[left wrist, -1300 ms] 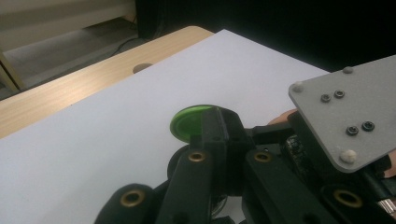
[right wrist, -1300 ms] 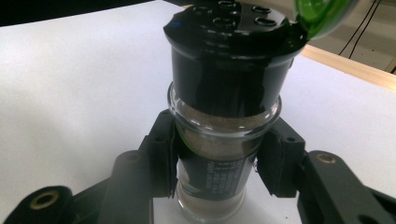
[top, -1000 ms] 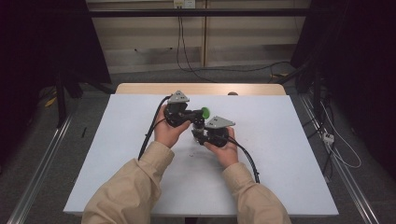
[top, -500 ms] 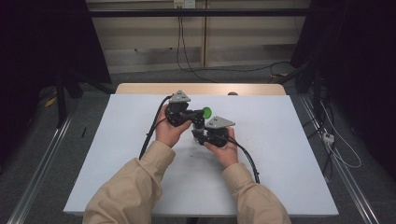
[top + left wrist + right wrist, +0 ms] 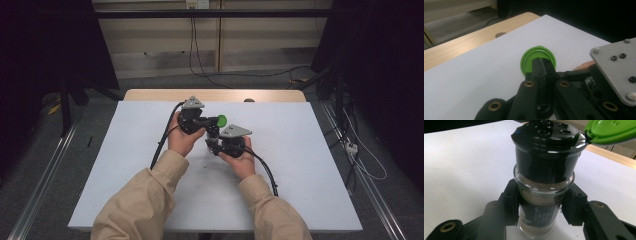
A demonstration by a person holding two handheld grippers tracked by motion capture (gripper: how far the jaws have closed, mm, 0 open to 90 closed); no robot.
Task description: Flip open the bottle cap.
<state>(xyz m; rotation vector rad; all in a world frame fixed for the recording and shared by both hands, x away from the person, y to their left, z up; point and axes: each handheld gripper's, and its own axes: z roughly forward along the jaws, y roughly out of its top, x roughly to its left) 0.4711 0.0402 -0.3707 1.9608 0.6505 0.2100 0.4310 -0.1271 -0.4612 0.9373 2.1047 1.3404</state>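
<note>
A glass spice jar [image 5: 541, 195] with brown powder and a black shaker cap [image 5: 546, 152] stands upright between the pads of my right gripper [image 5: 541, 206], which is shut on its body. Its green flip lid [image 5: 610, 131] is swung open to the side. My left gripper [image 5: 544, 66] is pinched shut on the edge of that green lid [image 5: 527, 61]. In the high view the two grippers, left [image 5: 207, 121] and right [image 5: 216, 142], meet over the middle of the white table [image 5: 300, 150], with the green lid [image 5: 221, 120] between them.
The white sheet covers a wooden tabletop whose bare far strip [image 5: 215, 95] has a small round hole [image 5: 248, 100]. Cables trail from both grippers toward the person. Dark curtains and floor rails flank the table.
</note>
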